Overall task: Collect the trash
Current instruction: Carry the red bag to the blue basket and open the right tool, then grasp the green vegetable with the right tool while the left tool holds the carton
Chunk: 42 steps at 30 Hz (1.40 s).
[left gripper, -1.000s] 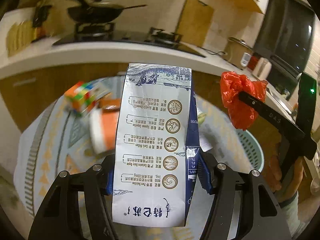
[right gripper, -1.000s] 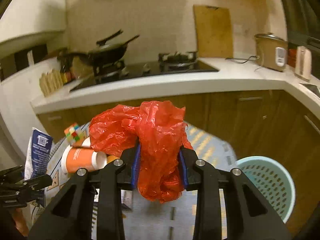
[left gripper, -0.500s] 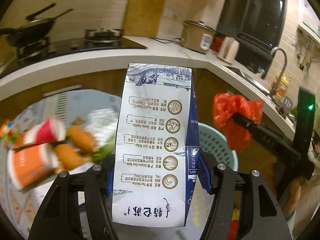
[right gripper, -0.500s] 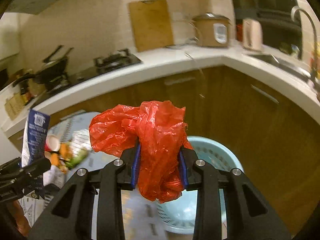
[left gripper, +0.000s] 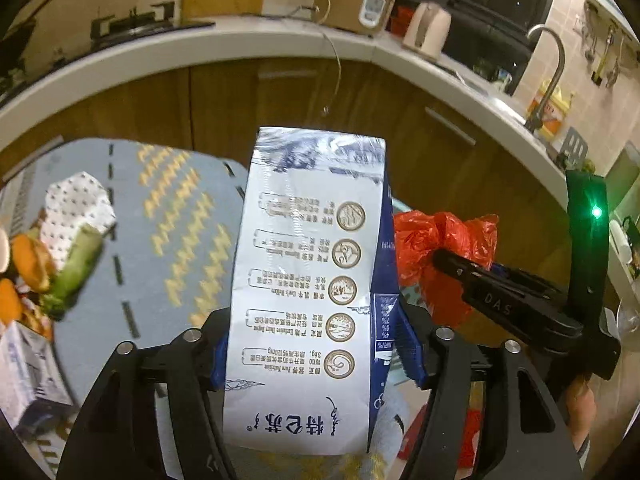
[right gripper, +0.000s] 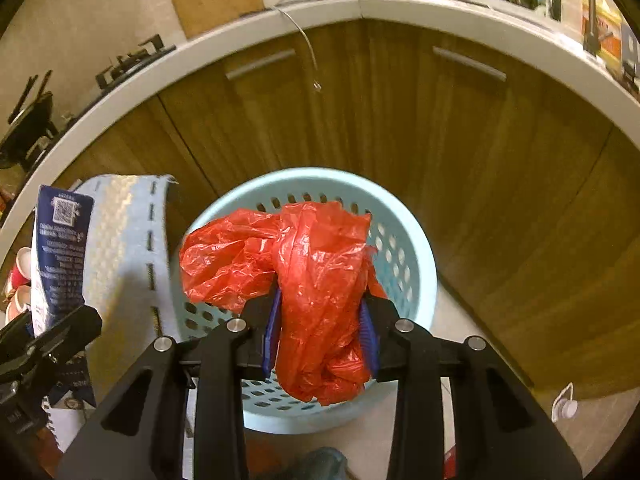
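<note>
The right gripper (right gripper: 320, 336) clenches a crumpled red plastic bag (right gripper: 308, 276) directly above the pale blue basket (right gripper: 416, 248). The left gripper (left gripper: 316, 344) grasps a milk carton (left gripper: 308, 280) — upright, just beside.

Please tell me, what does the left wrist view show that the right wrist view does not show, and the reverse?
Only the left wrist view shows the food scraps and dotted paper on the patterned mat, and the tap.

Only the right wrist view shows the pale blue basket, directly below the red plastic bag, and the paper cups.

Both show the milk carton in the left gripper, the bag in the right gripper, and the wooden cabinets.
</note>
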Motion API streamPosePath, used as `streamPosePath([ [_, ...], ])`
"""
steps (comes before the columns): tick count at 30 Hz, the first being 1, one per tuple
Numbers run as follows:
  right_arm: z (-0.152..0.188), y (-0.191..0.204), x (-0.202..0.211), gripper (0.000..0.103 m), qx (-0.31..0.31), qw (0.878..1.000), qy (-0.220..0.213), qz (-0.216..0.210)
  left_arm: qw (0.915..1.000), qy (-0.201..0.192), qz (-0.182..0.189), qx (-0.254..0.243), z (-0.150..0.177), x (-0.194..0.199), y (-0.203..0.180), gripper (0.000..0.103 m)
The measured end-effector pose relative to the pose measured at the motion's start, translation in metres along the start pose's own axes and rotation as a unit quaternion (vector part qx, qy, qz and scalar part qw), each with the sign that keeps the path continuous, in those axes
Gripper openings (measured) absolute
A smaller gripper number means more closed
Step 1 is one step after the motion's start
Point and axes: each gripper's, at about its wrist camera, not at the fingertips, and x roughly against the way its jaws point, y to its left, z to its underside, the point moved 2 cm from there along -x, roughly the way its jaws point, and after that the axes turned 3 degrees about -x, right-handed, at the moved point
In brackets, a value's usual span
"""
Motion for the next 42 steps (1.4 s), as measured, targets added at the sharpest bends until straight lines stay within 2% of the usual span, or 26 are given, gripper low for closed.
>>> streamPosePath([
  [2,0.003,-0.004,-0.003,0.037,-0.003,1.0,0.008,-0.002,1.0,-0.001,-0.001,0.001,0.002,-0.001,0.0,0.079],
  [3,0.005,-0.005,-0.003,0.046,-0.004,1.0,0.01,-0.001,1.0,-0.003,-0.002,-0.001,0.003,0.0,0.001,0.08],
  [5,0.006,-0.006,-0.002,0.055,-0.006,1.0,0.007,0.001,1.0,-0.008,-0.002,-0.001,0.003,0.004,0.004,0.084],
  [14,-0.003,0.017,0.014,0.055,0.011,1.0,-0.02,-0.006,0.9991,-0.041,-0.008,0.011,0.008,0.037,0.02,0.084],
  [18,-0.003,0.04,0.029,0.055,0.034,0.998,-0.04,-0.02,0.9978,-0.059,-0.01,0.028,0.01,0.057,0.033,0.084],
  [24,0.003,0.08,0.044,0.055,0.067,0.995,-0.059,-0.051,0.9944,-0.089,-0.034,0.046,0.019,0.092,0.058,0.084],
  [30,0.025,0.138,0.044,0.055,0.118,0.987,-0.057,-0.097,0.9861,-0.112,-0.093,0.079,0.044,0.133,0.102,0.084],
  [34,0.044,0.175,0.037,0.055,0.147,0.981,-0.053,-0.117,0.9737,-0.122,-0.155,0.115,0.072,0.161,0.141,0.084],
  [35,0.048,0.182,0.034,0.052,0.152,0.98,-0.051,-0.12,0.9705,-0.123,-0.165,0.125,0.079,0.167,0.151,0.084],
  [36,0.05,0.188,0.032,0.042,0.155,0.979,-0.049,-0.122,0.9687,-0.122,-0.17,0.133,0.083,0.17,0.159,0.084],
  [38,0.056,0.202,0.027,0.028,0.165,0.976,-0.039,-0.133,0.9635,-0.116,-0.185,0.155,0.096,0.176,0.181,0.084],
  [40,0.06,0.213,0.023,0.024,0.172,0.975,-0.037,-0.135,0.9605,-0.11,-0.19,0.171,0.104,0.177,0.196,0.084],
  [42,0.065,0.22,0.021,0.024,0.181,0.973,-0.037,-0.136,0.96,-0.101,-0.187,0.182,0.111,0.174,0.208,0.084],
])
